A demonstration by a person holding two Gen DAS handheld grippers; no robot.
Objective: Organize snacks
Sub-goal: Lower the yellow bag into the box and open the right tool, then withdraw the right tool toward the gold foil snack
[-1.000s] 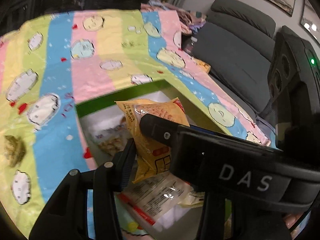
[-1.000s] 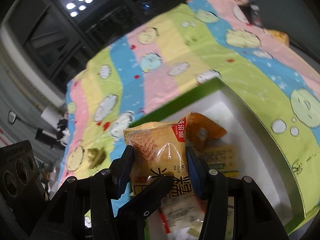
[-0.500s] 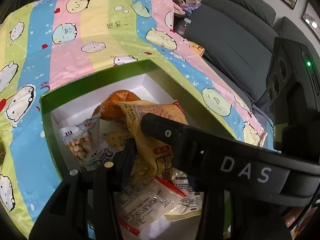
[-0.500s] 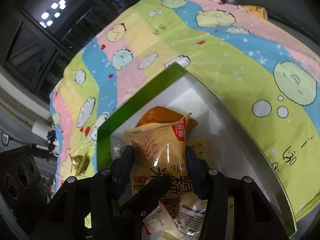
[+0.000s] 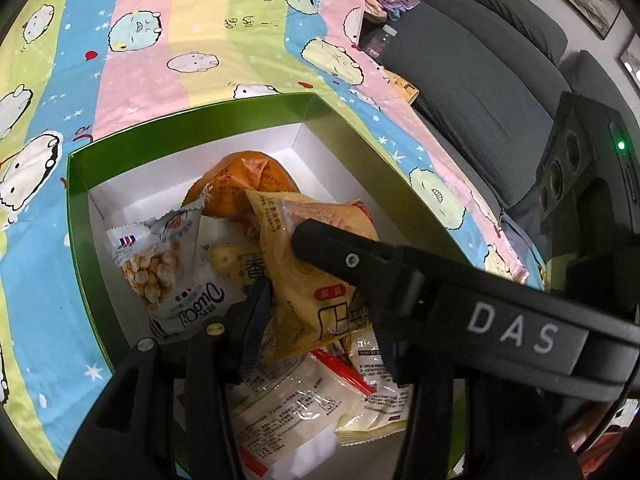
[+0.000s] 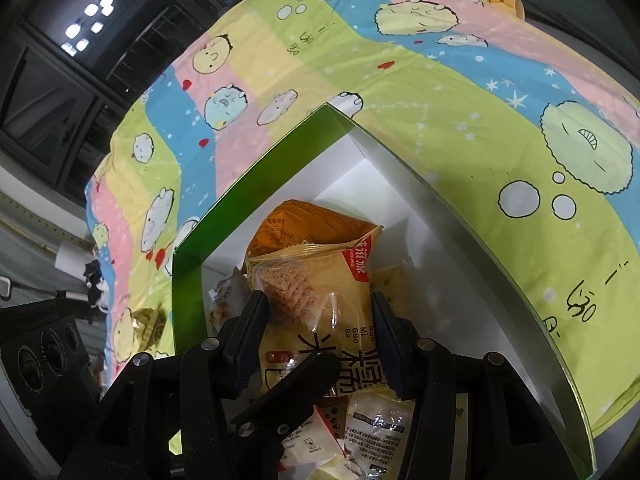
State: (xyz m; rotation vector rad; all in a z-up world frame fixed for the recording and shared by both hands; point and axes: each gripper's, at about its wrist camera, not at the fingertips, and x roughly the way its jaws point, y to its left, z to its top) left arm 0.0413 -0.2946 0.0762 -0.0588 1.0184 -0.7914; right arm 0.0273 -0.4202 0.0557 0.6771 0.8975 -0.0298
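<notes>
**Rice-cracker packet going into the box**

My right gripper (image 6: 316, 328) clamps the yellow rice-cracker packet (image 6: 316, 292) by its sides. My left gripper (image 5: 320, 320) straddles the same packet, but I cannot tell whether its fingers (image 5: 256, 320) press it. The packet hangs just above the orange packet (image 5: 244, 176) and other snacks inside the green box (image 5: 192, 120), on the cartoon tablecloth (image 5: 140, 60). Judging the step as placing: next, lower and let go.

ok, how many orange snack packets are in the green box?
1: the orange packet lies at the box's far end, partly under the yellow rice-cracker packet clamped by the right gripper. More may be hidden beneath the pile.
</notes>
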